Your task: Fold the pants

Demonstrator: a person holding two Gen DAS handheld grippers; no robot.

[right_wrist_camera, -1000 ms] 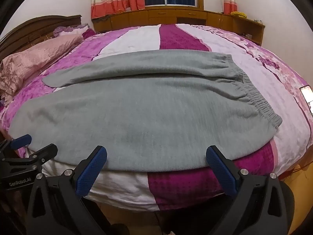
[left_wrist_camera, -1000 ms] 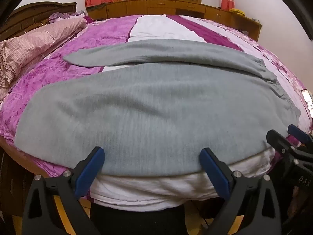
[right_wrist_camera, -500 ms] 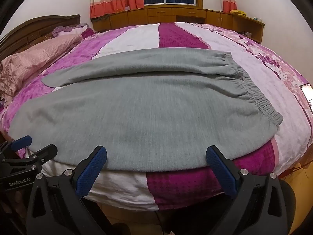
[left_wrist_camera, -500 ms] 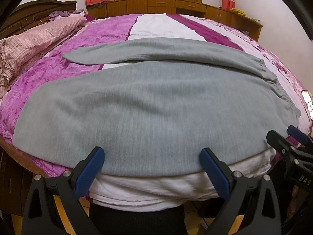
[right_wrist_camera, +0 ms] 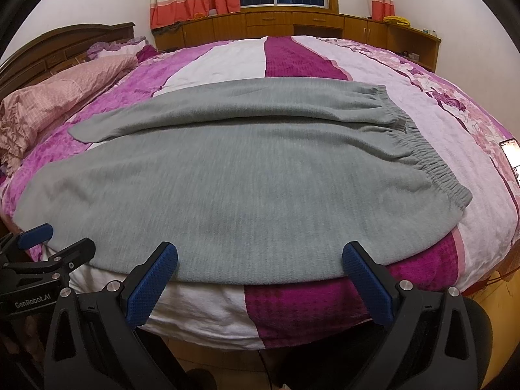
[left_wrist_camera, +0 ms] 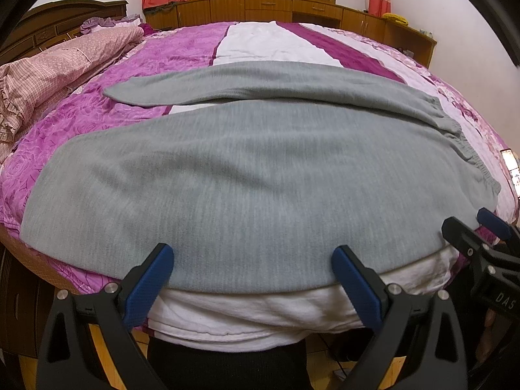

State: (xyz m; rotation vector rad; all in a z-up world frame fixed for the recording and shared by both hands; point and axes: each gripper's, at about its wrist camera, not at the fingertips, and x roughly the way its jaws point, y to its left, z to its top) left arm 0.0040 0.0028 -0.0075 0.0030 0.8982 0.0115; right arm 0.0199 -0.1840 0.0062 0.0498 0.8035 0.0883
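Grey pants [left_wrist_camera: 247, 175] lie spread flat across the bed, waistband [right_wrist_camera: 432, 172] at the right, legs running left, the far leg [left_wrist_camera: 227, 87] angled away from the near one. My left gripper [left_wrist_camera: 252, 276] is open and empty at the near bed edge, just short of the near leg's hem side. My right gripper [right_wrist_camera: 260, 273] is open and empty at the same edge, further right, nearer the waistband. Each gripper shows at the side of the other's view: the right one [left_wrist_camera: 481, 237] and the left one [right_wrist_camera: 48, 247].
The bed has a purple, white and magenta striped cover [right_wrist_camera: 292, 55]. Pink bedding [left_wrist_camera: 48, 74] is piled at the left by the wooden headboard [right_wrist_camera: 65, 42]. Wooden cabinets [right_wrist_camera: 292, 24] and a window stand behind. A phone [right_wrist_camera: 510, 149] lies at the right edge.
Both cameras have shifted slightly, raising the view a little over the bed. The pants have not moved and both grippers stay open.
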